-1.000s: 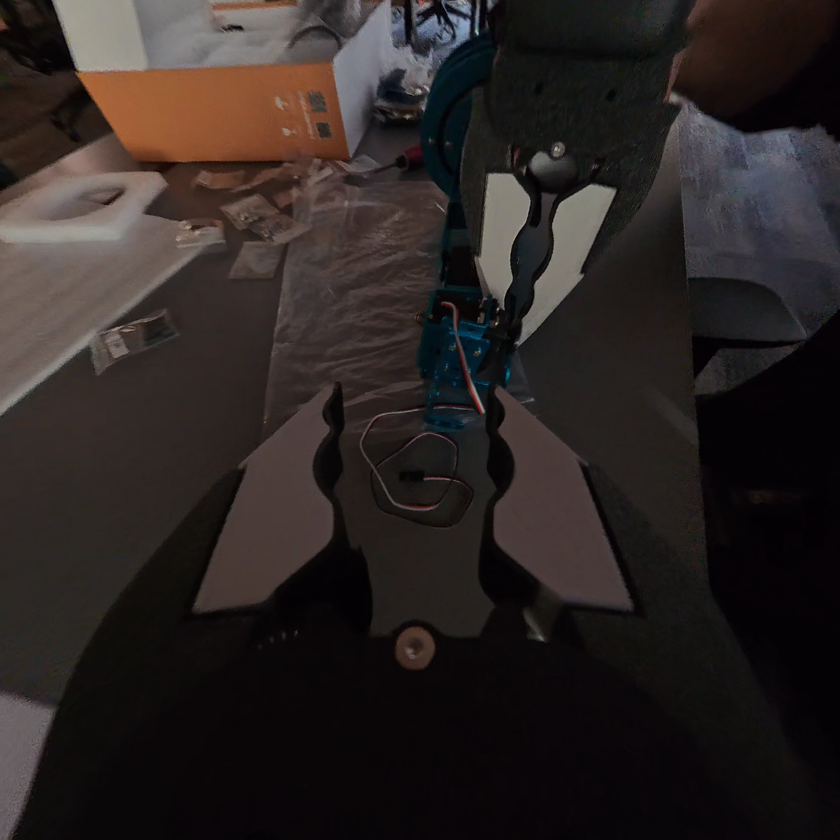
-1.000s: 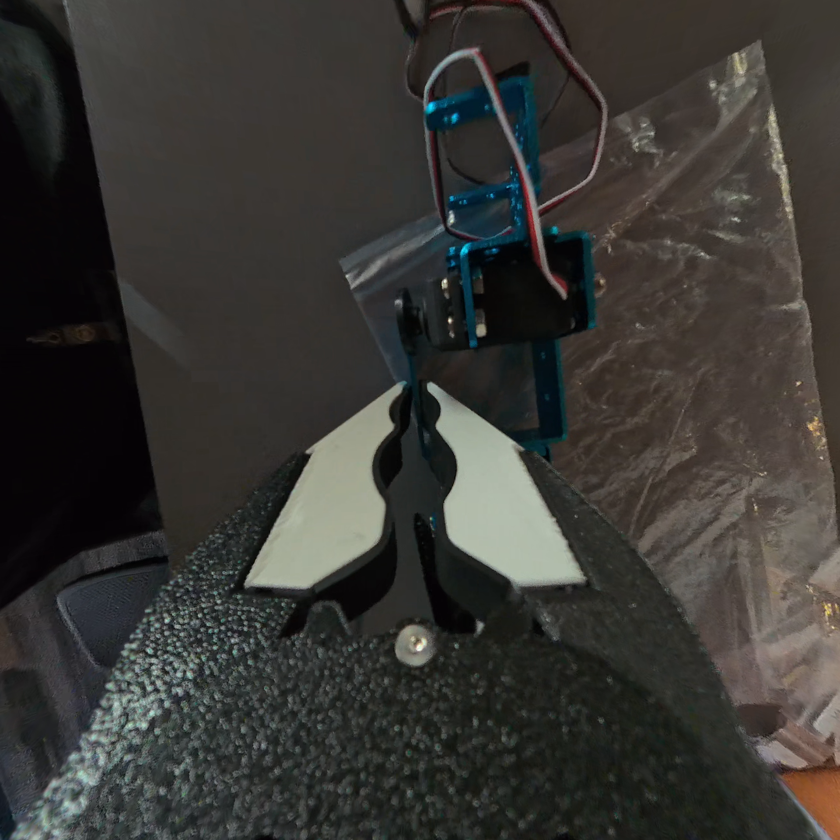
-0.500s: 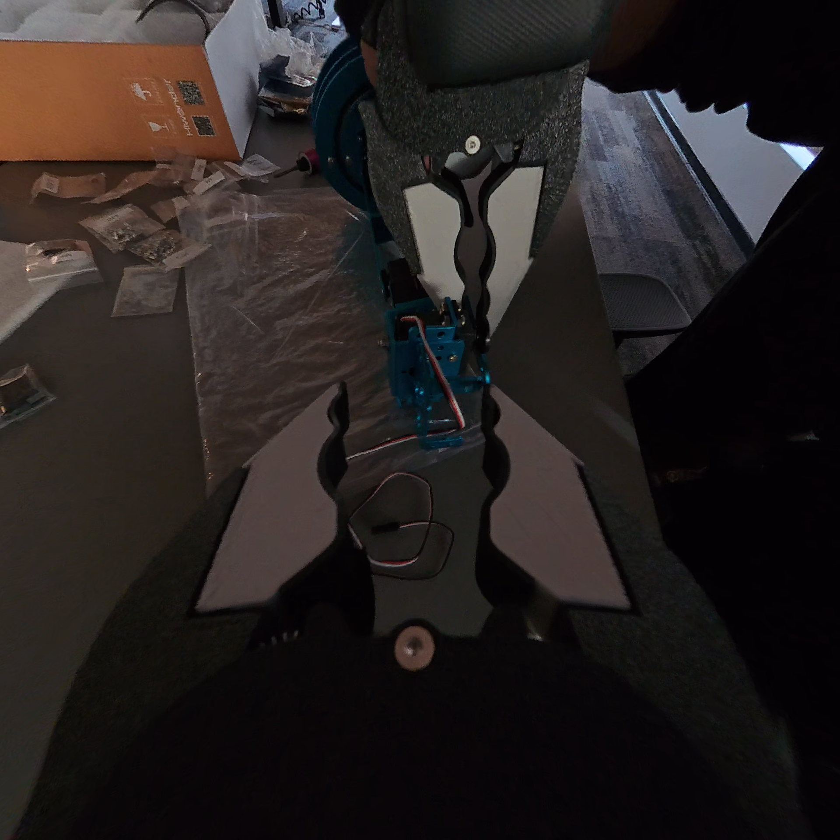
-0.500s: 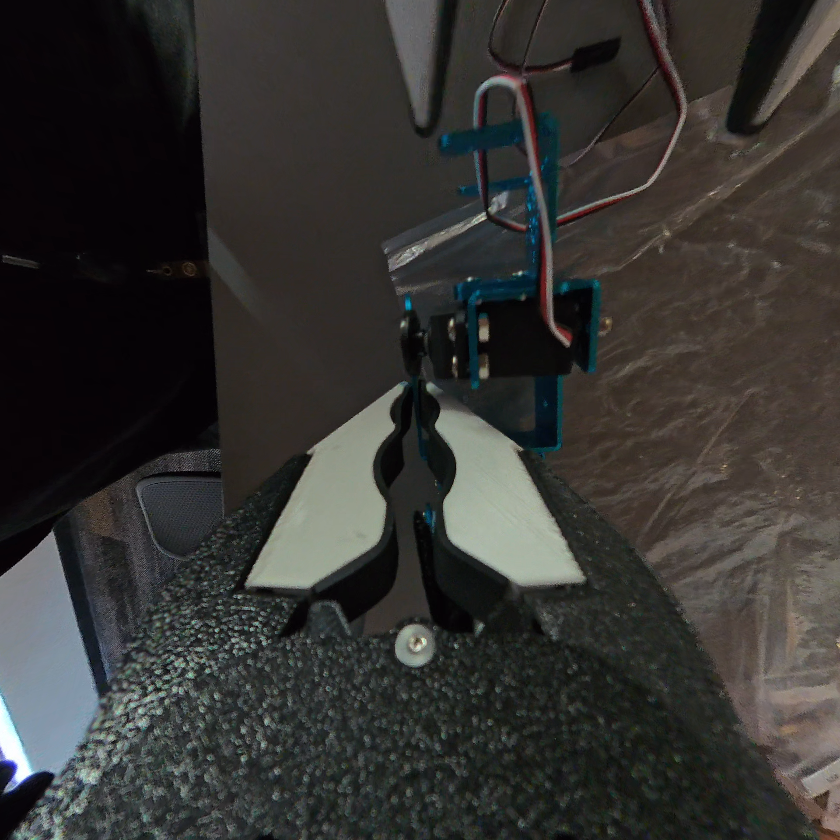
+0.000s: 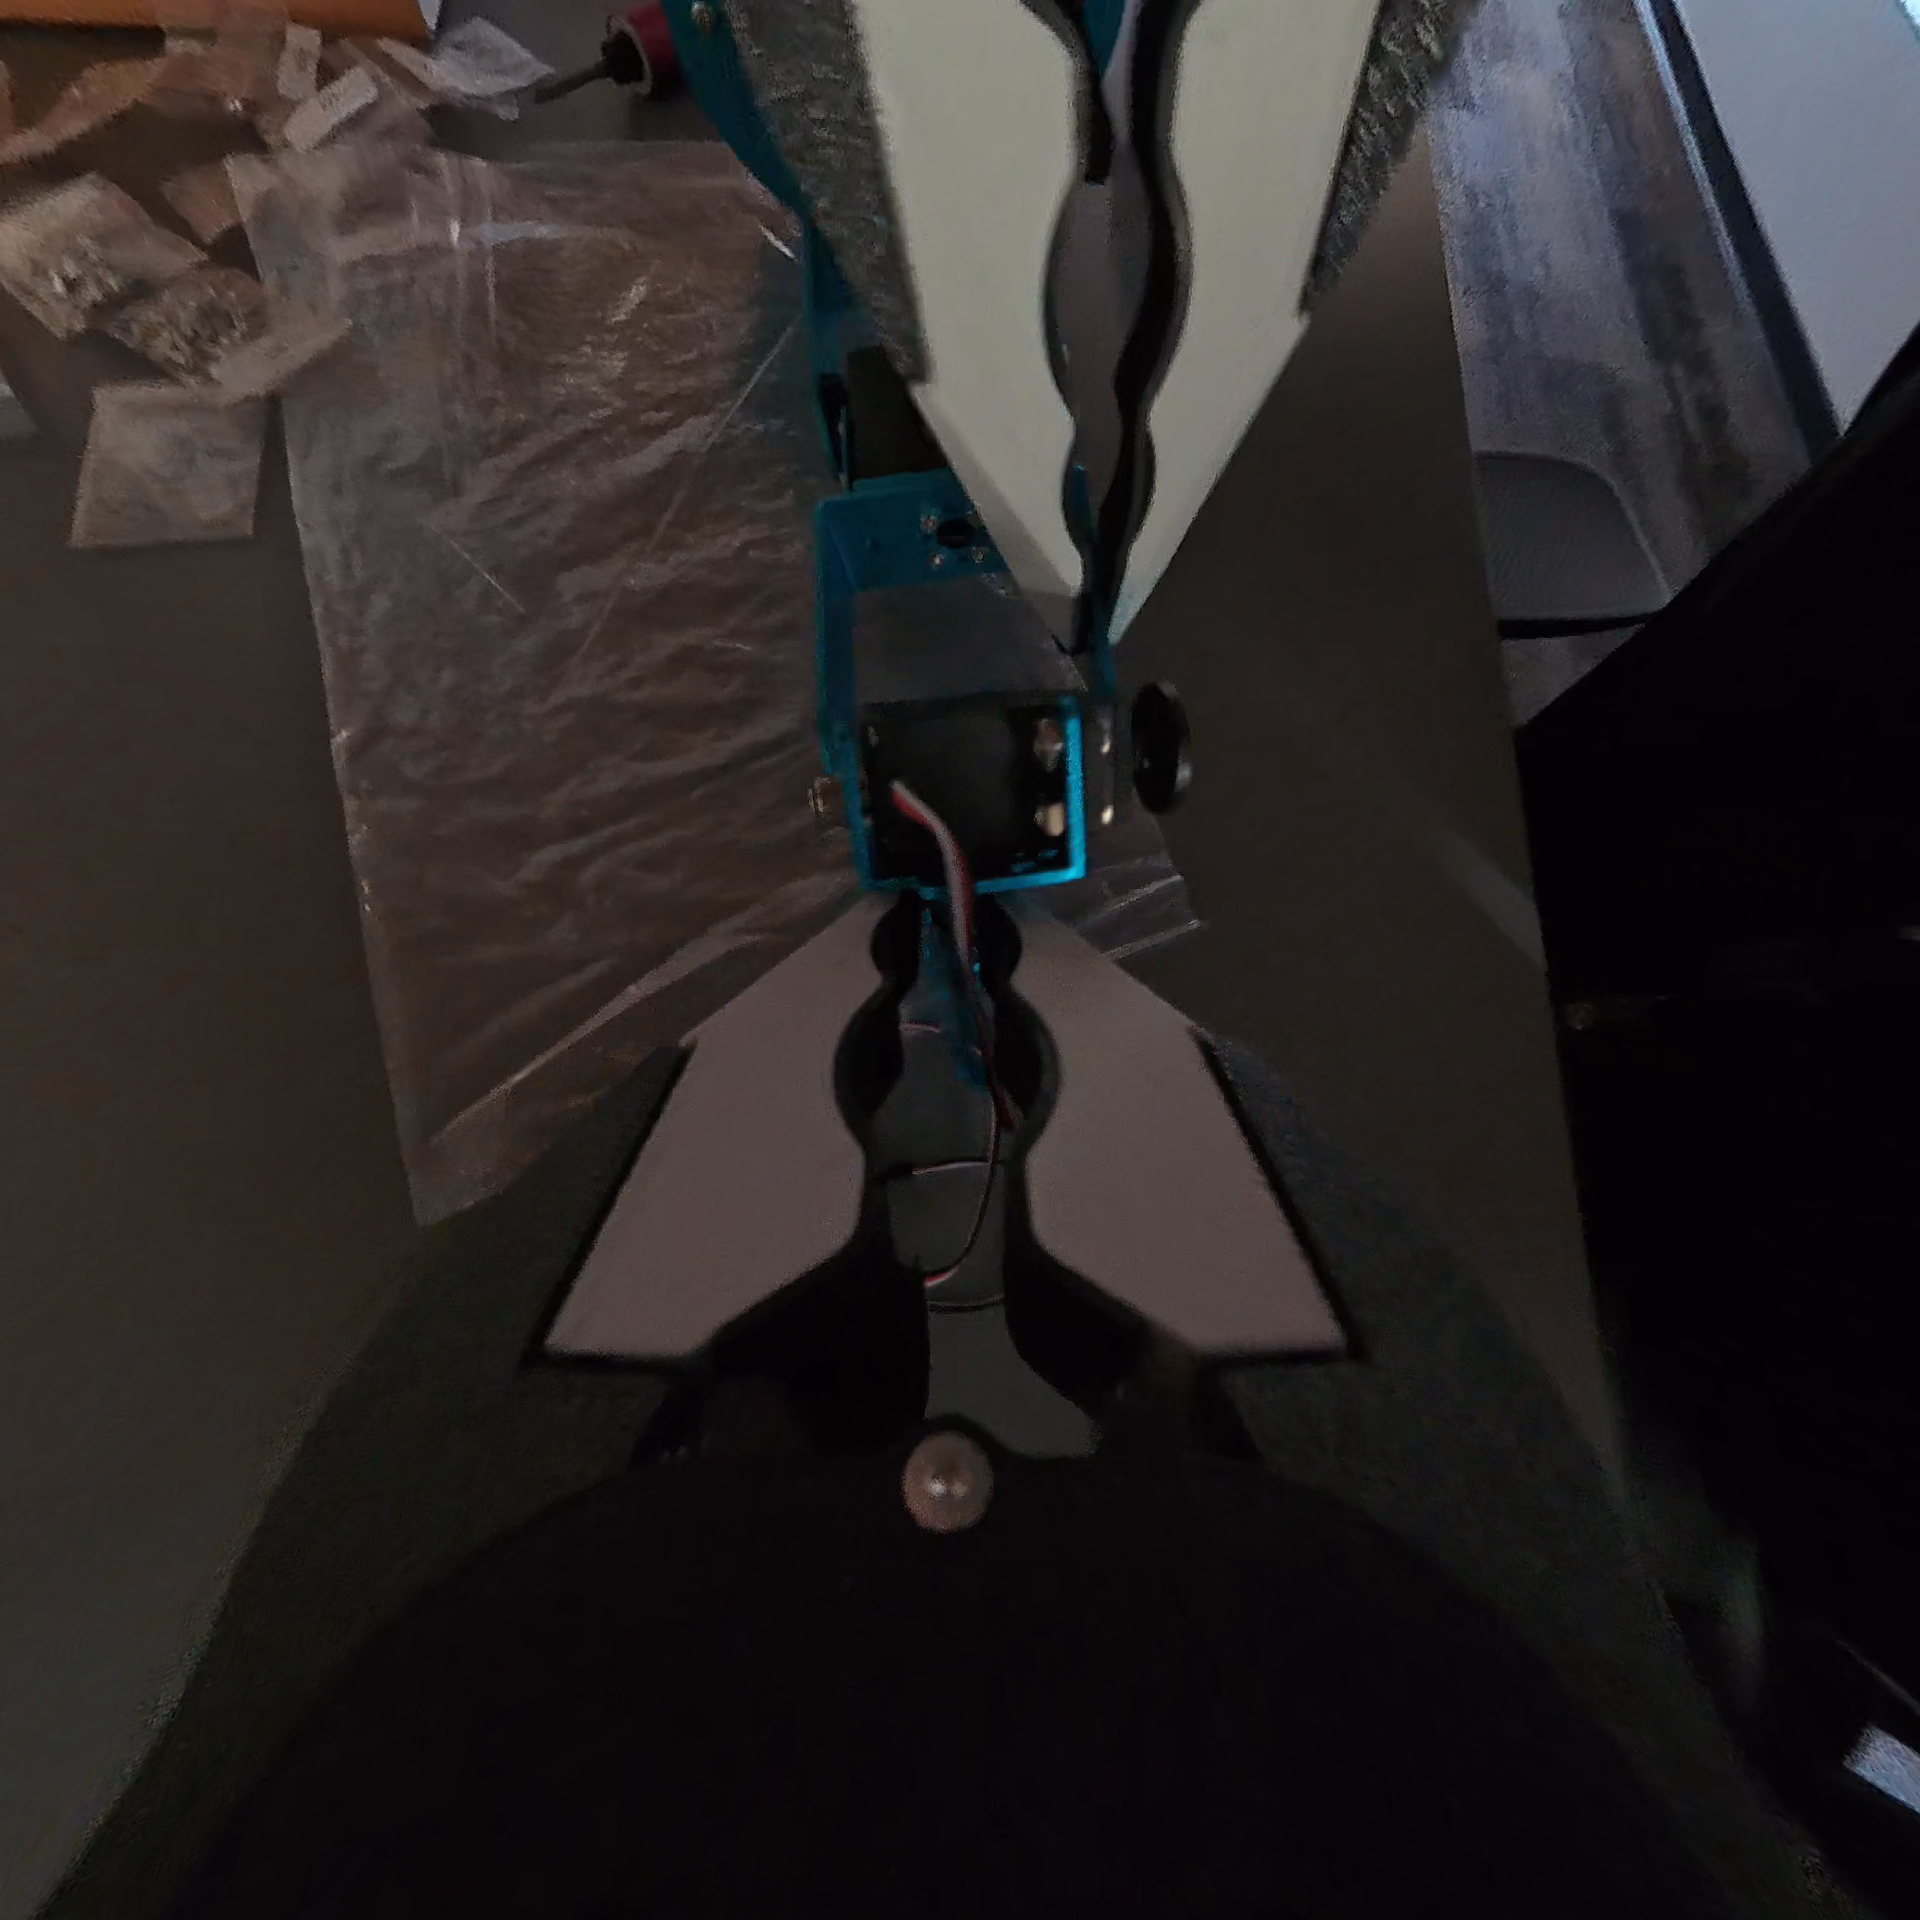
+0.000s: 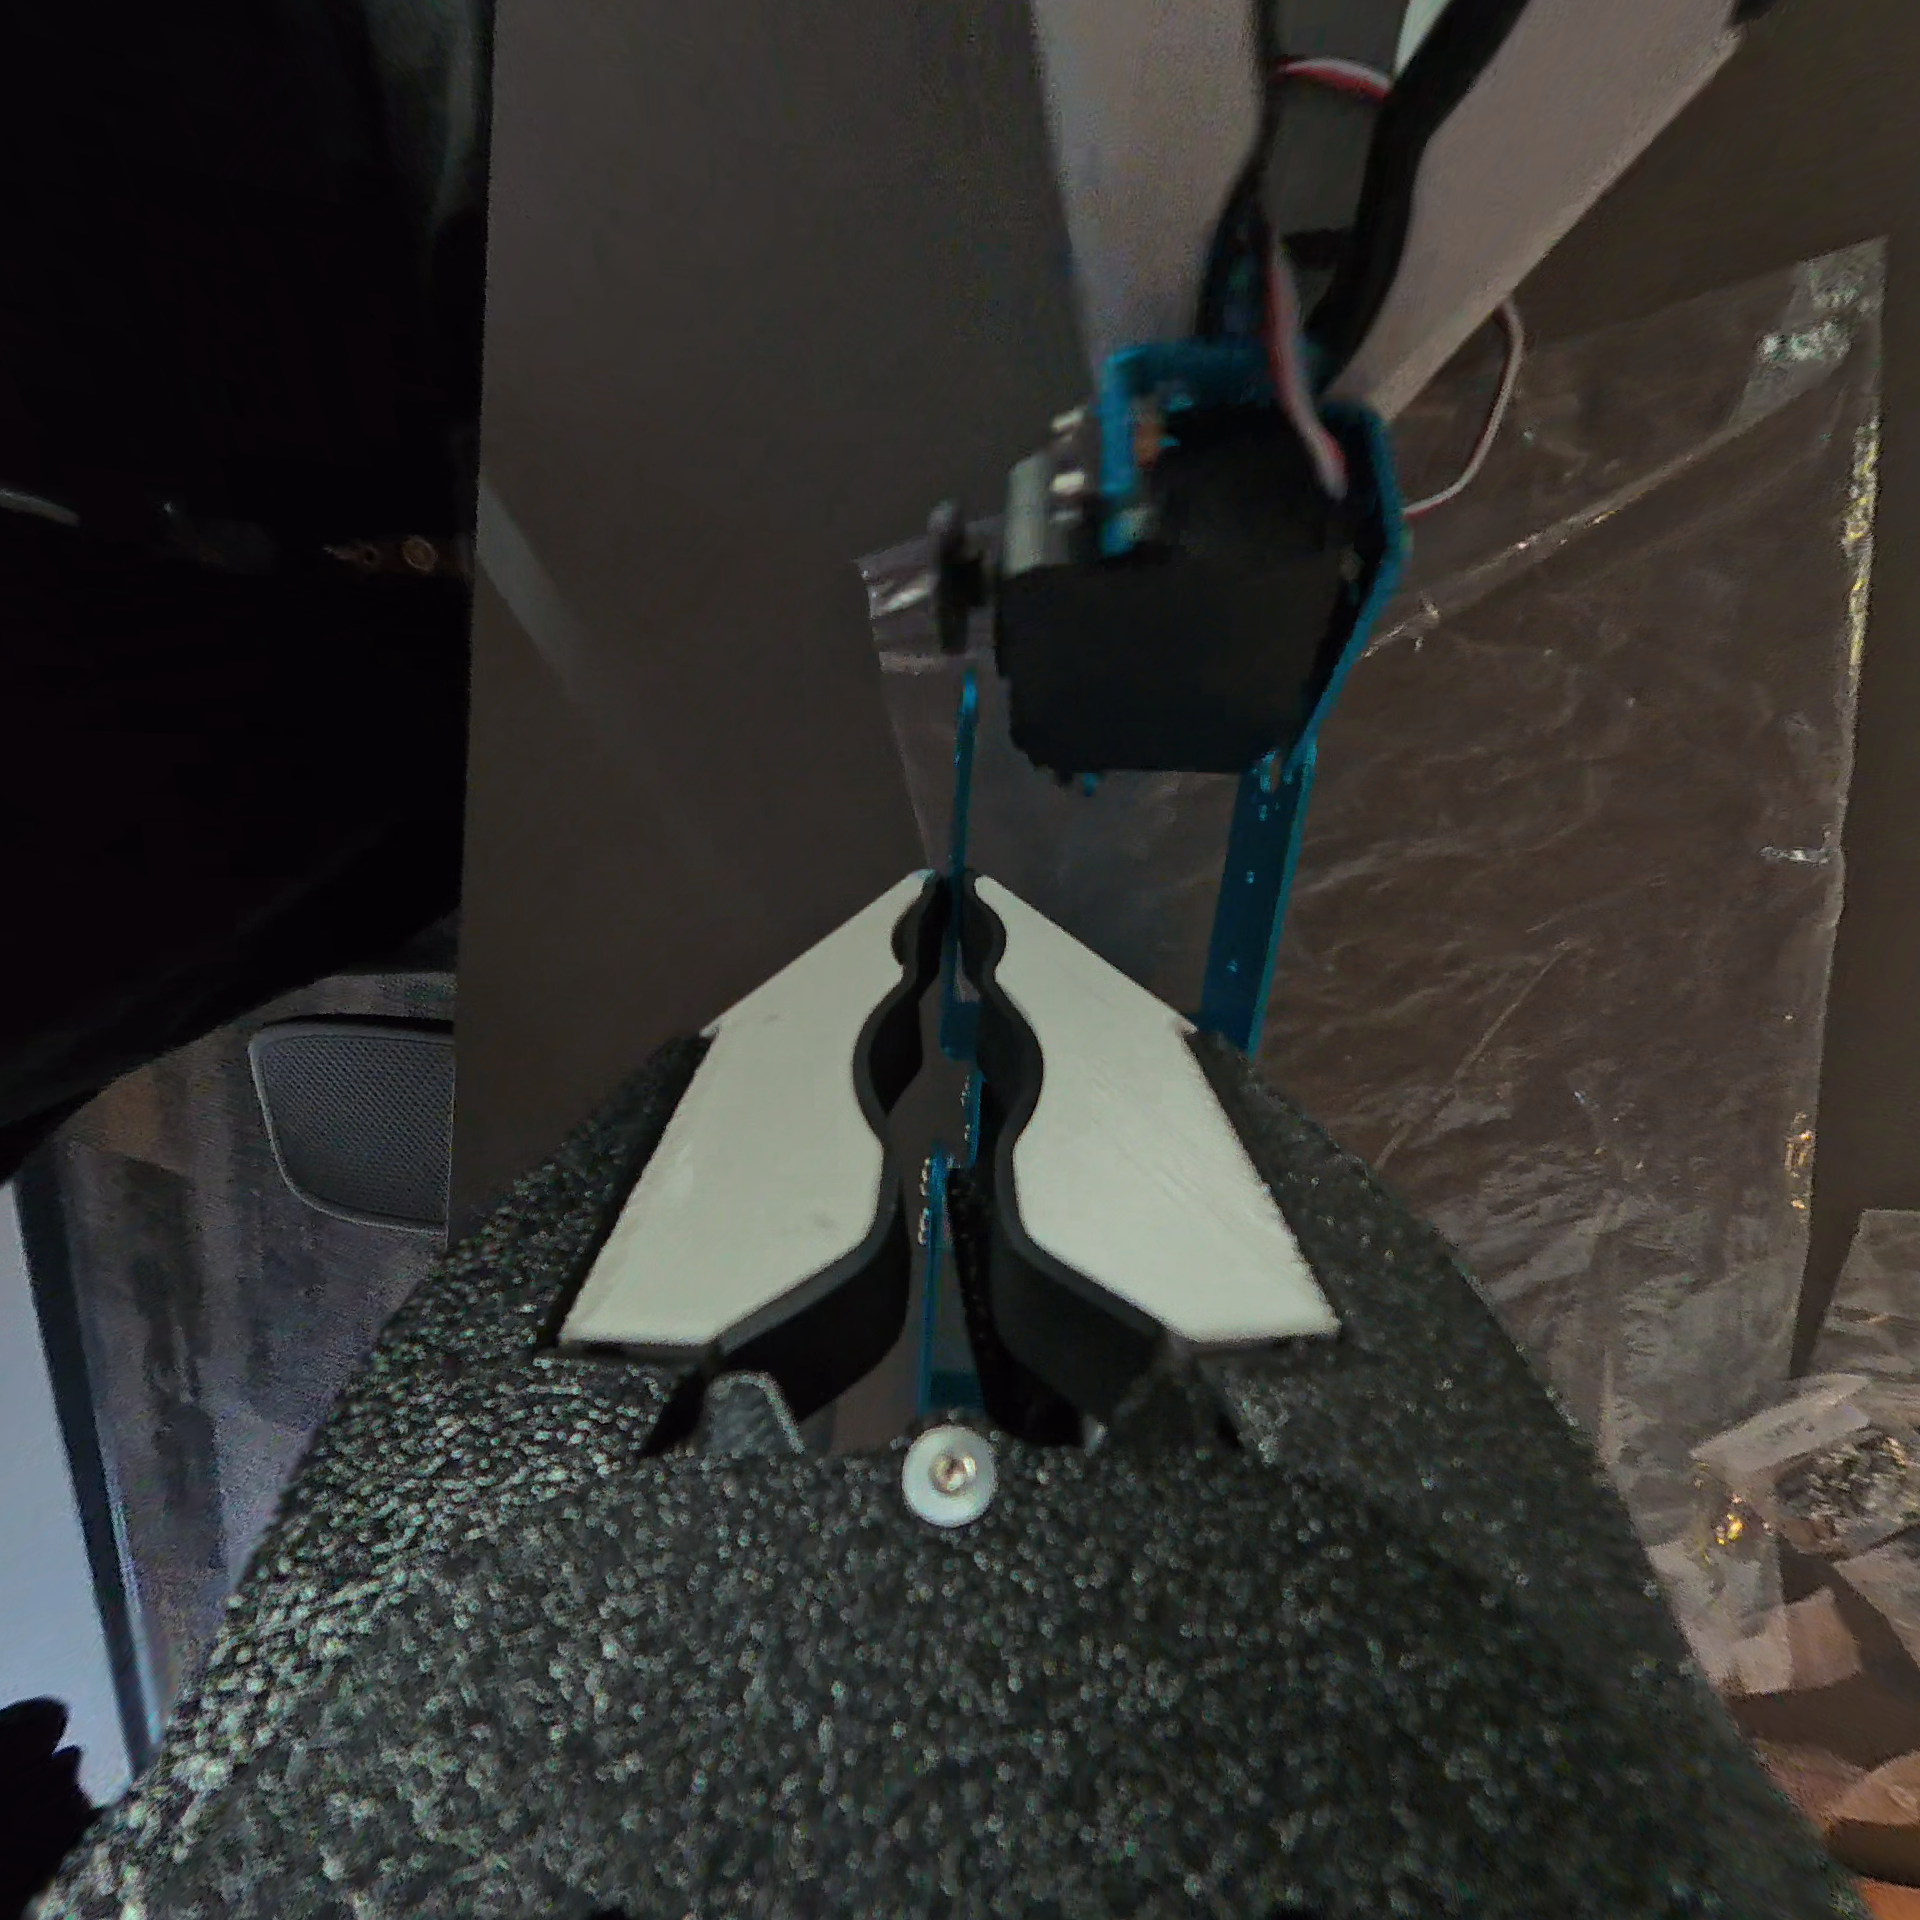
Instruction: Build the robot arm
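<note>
A blue metal bracket (image 5: 840,623) carries a black servo (image 5: 956,779) with a red, white and black wire (image 5: 940,831). It is held above a dark table (image 5: 156,935). My left gripper (image 5: 948,920) is shut on the near end of the bracket, and the wire runs between its fingers. My right gripper (image 5: 1091,623) comes in from the far side and is shut on a thin blue side plate. In the right wrist view my right gripper (image 6: 951,878) pinches that plate. The servo (image 6: 1153,644) hangs just beyond, with the left gripper (image 6: 1294,312) behind it.
A clear plastic bag (image 5: 540,623) lies flat on the table under the bracket. Small bags of parts (image 5: 156,301) and a red-handled tool (image 5: 634,52) lie at the far left. The table edge runs along the right, with a chair (image 5: 1558,540) beyond it. My hands' fingertips stand some 7 cm from each other.
My left gripper has moved forward and closed from wide open onto the bracket's near end. The bracket, held by the right gripper, has come closer and tilted.
</note>
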A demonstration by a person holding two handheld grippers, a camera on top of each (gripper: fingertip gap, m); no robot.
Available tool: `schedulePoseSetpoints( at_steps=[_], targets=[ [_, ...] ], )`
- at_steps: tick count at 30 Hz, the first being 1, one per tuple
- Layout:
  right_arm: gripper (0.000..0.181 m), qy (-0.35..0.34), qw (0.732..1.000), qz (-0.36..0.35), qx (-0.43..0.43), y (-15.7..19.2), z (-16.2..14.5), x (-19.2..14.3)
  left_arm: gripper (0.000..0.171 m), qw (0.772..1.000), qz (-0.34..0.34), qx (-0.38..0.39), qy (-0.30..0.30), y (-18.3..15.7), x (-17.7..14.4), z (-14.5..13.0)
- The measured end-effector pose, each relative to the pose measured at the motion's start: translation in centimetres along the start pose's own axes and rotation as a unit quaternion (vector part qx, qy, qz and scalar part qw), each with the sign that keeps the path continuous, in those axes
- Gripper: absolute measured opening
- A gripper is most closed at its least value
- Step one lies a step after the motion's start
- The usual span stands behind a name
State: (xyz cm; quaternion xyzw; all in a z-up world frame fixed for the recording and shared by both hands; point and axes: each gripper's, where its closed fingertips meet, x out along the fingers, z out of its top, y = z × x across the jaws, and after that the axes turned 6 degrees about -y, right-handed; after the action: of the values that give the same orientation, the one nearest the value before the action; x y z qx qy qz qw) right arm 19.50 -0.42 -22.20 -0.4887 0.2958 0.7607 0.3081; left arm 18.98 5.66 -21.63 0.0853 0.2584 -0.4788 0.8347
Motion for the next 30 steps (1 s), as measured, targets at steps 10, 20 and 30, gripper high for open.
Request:
schedulePoseSetpoints(
  at_steps=[10, 20, 30],
  targets=[
    [0.0, -0.031, 0.998, 0.061, -0.001, 1.3, 0.5, -2.0, 0.001, 0.98, -0.07, -0.147, 0.118, -1.6, -0.5, 0.8],
    [0.0, -0.018, 0.99, 0.139, 0.0, 2.3, 0.3, -1.9, 0.001, 0.957, -0.116, -0.175, 0.198, -2.2, 0.4, 1.1],
    [0.002, 0.011, 0.985, 0.172, 0.022, 1.8, 0.1, -0.7, 0.001, 0.928, -0.172, -0.276, 0.182, -2.1, 1.4, -0.7]
  ],
)
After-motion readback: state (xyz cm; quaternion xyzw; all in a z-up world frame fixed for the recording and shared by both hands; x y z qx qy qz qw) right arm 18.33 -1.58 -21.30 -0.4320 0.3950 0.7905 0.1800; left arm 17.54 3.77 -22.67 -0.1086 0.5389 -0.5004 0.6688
